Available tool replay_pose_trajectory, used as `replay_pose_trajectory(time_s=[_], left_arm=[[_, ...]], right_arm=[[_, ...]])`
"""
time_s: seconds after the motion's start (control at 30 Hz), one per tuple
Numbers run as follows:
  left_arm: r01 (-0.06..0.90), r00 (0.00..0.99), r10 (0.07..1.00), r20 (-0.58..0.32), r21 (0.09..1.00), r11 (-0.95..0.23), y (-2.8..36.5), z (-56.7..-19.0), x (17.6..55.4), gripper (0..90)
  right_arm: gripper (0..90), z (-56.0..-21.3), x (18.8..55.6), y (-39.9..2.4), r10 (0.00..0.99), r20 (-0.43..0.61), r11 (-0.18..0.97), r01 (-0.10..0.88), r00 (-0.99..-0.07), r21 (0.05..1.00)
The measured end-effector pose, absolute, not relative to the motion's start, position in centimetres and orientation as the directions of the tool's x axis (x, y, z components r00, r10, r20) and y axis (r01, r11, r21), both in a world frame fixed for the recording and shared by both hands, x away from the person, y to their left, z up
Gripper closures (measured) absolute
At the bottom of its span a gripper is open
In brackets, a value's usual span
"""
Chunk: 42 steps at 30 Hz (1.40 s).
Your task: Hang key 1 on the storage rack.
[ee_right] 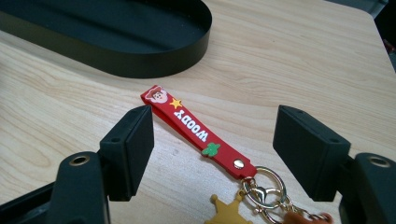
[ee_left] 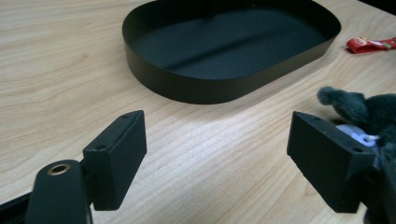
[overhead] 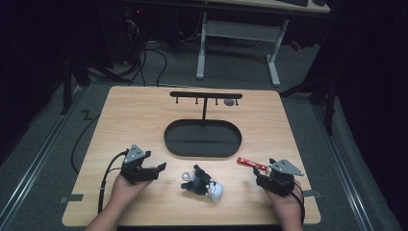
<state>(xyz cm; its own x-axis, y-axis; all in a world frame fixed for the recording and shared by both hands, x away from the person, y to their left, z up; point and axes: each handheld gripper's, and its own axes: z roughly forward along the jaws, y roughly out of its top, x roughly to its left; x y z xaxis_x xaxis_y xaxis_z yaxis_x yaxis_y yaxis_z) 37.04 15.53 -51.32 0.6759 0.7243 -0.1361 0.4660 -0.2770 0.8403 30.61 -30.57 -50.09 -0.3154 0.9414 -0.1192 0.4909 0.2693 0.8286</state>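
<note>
Between your right gripper's [ee_right: 212, 154] spread jaws lies a red key strap [ee_right: 198, 133], flat on the wooden table [overhead: 125, 120] and not pinched by either pad. Its long axis runs on a slant in the right gripper view, from the printed cartoon face at the far upper left down to the metal rivet at the near lower right, so the free end points toward the black tray [ee_right: 140, 60] and the ring end toward you. It looks like soft moulded rubber, a slim flat band with rounded corners, white lettering, a small yellow star and a green shape on it. At its near end a gold-coloured ring [ee_right: 266, 186] with a clasp joins it to a yellow star charm [ee_right: 229, 212]. From the high view the strap [overhead: 251, 163] sits just beside your right gripper [overhead: 269, 175], near the tray's right end. Further left, a dark grey fuzzy plush toy [overhead: 201, 182] with a white part lies between your two hands. Your left gripper [ee_left: 215, 158] is also spread wide with bare table between its jaws, the plush [ee_left: 369, 112] just off its right jaw. The tray [overhead: 202, 139] is an oval with a low matte wall; a black T-shaped hook stand [overhead: 206, 98] rises from its far side.
</note>
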Motion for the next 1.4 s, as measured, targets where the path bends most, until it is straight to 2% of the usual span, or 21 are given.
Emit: replay_pose_trajectory(time_s=[0.2,0.47,0.9,1.0,1.1,1.2,1.27,1.4], left_arm=[[0.474,0.683,0.719,-0.131,0.829,-0.299,15.1,-51.5,36.9,19.4],[0.483,0.677,0.722,-0.144,0.827,-0.288,15.2,-51.6,37.2,20.2],[0.441,0.688,0.720,-0.088,0.839,-0.319,14.8,-51.1,36.7,21.5],[0.462,0.695,0.712,-0.100,0.821,-0.335,14.5,-50.9,37.0,23.2],[0.429,0.702,0.712,-0.039,0.820,-0.378,14.2,-51.2,36.4,24.8],[0.436,0.705,0.706,-0.067,0.825,-0.358,14.0,-51.9,36.1,22.5],[0.387,0.722,0.692,0.012,0.822,-0.418,13.5,-51.7,35.7,21.9],[0.395,0.726,0.687,0.007,0.815,-0.425,13.8,-51.9,35.6,22.1]], right_arm=[[29.0,-50.2,30.7,-31.0,0.948,-0.068,0.223,0.497,-0.311,0.839],[29.2,-50.5,30.7,-31.4,0.946,-0.083,0.238,0.499,-0.314,0.833],[28.1,-50.6,30.8,-31.6,0.939,-0.073,0.245,0.507,-0.336,0.827],[27.9,-50.4,30.6,-31.6,0.941,-0.056,0.230,0.510,-0.334,0.829],[25.6,-50.3,30.7,-31.4,0.937,-0.061,0.241,0.513,-0.343,0.824],[25.0,-50.4,30.7,-31.2,0.936,-0.057,0.242,0.518,-0.347,0.821],[24.7,-50.3,30.7,-31.0,0.935,-0.052,0.240,0.516,-0.351,0.822],[23.8,-50.1,30.7,-30.8,0.933,-0.076,0.258,0.507,-0.351,0.822]])
